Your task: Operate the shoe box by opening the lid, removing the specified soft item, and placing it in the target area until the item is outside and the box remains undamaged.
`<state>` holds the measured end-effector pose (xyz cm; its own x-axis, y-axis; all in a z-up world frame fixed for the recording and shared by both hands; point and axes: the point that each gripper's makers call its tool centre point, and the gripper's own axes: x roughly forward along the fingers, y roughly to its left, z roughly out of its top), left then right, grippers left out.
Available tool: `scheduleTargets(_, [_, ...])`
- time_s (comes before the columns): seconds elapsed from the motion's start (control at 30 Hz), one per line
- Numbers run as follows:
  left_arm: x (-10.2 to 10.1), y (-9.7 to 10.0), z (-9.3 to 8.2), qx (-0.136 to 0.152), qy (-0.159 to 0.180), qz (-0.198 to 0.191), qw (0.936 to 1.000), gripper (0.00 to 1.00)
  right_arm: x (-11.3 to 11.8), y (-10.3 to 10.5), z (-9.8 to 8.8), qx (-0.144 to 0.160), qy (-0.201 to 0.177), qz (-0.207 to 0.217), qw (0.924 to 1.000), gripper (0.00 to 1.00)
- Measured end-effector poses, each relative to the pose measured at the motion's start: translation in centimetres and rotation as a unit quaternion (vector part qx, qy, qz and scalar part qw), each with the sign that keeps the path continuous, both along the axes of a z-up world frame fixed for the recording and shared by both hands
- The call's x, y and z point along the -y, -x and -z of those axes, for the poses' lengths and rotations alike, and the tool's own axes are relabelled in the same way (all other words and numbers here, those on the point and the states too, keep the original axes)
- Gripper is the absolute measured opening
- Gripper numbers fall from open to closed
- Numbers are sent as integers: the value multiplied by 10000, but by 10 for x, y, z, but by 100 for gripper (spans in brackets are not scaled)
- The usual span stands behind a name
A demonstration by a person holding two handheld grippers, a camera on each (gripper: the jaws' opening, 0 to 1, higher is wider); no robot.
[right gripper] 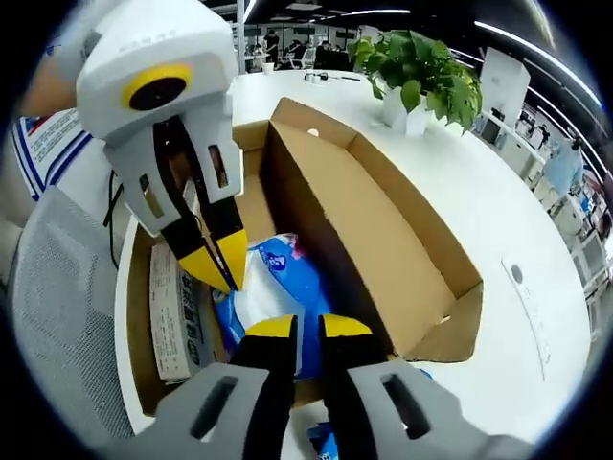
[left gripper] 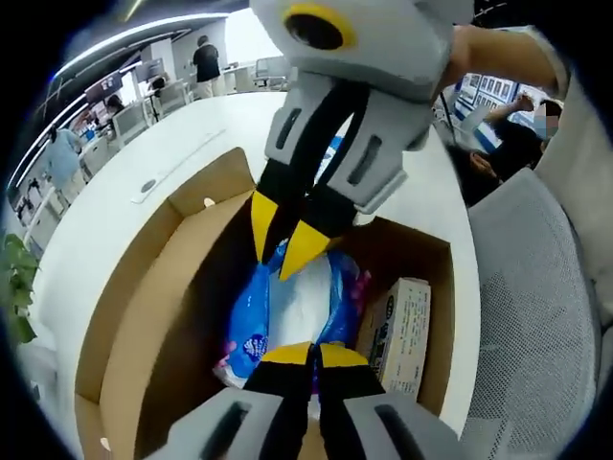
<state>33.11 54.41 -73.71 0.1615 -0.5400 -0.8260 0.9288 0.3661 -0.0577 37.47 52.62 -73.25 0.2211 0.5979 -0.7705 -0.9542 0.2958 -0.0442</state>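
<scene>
Both grippers reach down into the open shoe box (left gripper: 144, 316) from opposite sides, the left gripper (left gripper: 313, 353) and the right gripper (right gripper: 295, 328) each with jaws narrowed, tips close above the one blue-and-white soft pack (left gripper: 287, 311). I cannot tell whether either grips it. The pack lies inside the box, one small carton (left gripper: 397, 331) just beside it.

Open cardboard shoe box (right gripper: 383, 230), lid upright, blue-white soft pack (left gripper: 287, 307) lying inside

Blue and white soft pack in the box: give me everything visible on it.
The soft pack is glossy blue plastic with a white middle and printed marks, and looks crinkled. It lies inside the open cardboard shoe box, beside a small printed carton. Both grippers' yellow tips, left and right, sit at it; a grasp cannot be confirmed.
</scene>
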Motion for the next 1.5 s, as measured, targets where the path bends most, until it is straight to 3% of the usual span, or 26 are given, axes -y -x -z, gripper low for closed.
scheduleTargets(0.1, [-2,-1,-1,37,-13,-25,10000,0,-1,-1,4,-4,47,33,10000,0])
scheduleTargets(0.33, [-4,0,-5,27,24,-73,10000,0,0,1,3,-79,43,42,10000,0])
scheduleTargets(0.73, [-7,3,-17,65,-2,-103,9999,0,-1,4,-8,43,11,-63,10000,0])
scheduleTargets(1.5, [-17,5,-68,388,28,-242,9990,0,-8,6,-57,375,-265,-211,9987,0])
